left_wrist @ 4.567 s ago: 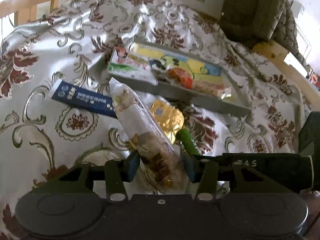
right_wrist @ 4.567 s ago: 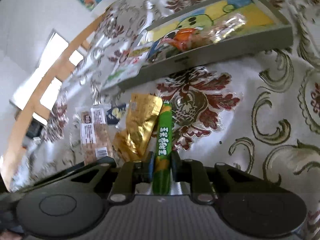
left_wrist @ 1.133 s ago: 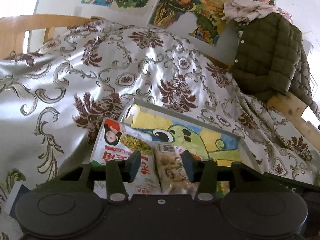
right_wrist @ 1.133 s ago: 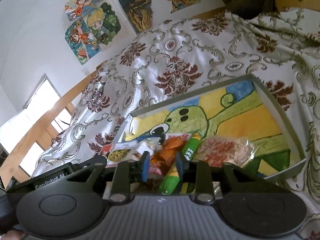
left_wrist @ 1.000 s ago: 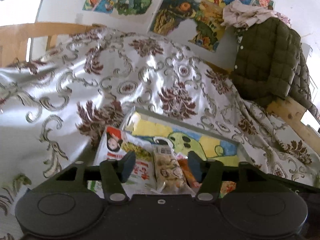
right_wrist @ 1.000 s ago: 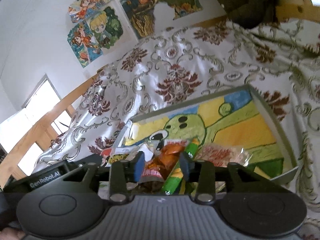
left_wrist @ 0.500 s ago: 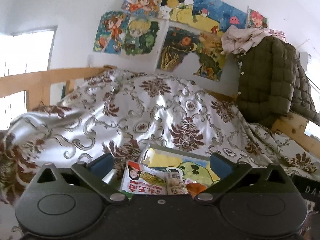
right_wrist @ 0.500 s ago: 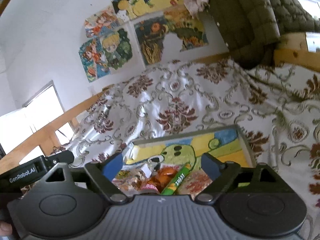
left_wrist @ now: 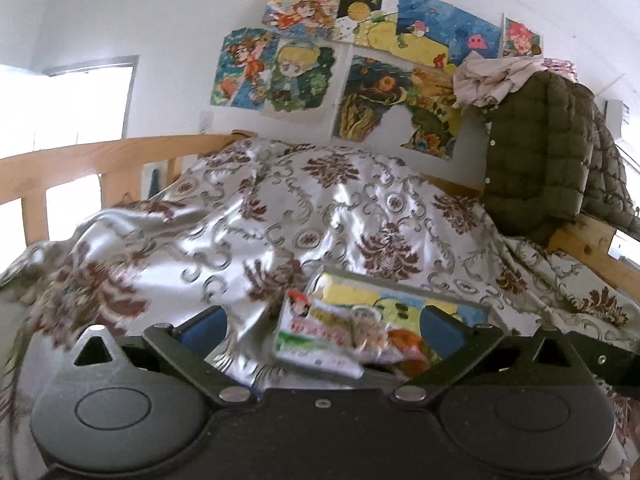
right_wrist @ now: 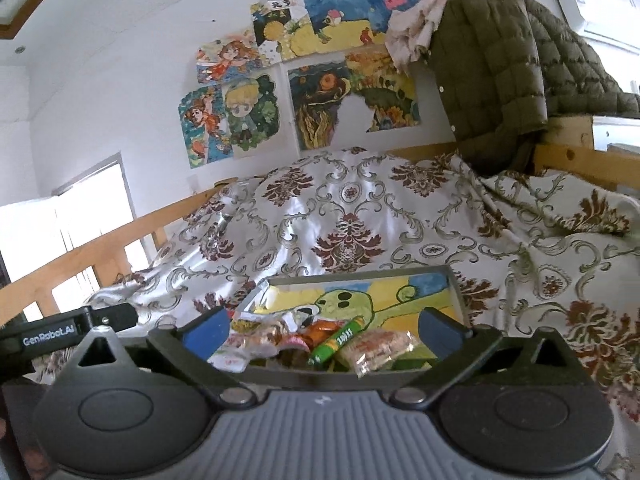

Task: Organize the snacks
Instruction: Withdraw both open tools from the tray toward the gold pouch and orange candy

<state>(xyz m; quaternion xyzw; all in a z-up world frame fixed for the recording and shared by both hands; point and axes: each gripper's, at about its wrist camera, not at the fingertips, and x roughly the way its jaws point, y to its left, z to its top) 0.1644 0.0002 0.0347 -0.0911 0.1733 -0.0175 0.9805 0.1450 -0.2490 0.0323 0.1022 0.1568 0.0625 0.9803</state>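
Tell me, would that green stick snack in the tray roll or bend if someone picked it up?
The green stick snack looks round and narrow, so it could well roll on a flat surface. Here it leans on crinkly packets in the tray, which probably hold it in place. It lies straight, so it seems fairly stiff, and likely light.

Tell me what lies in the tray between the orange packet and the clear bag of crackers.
In the right wrist view, a green stick snack lies slanted between the orange packet and the clear bag of crackers, all inside the tray.
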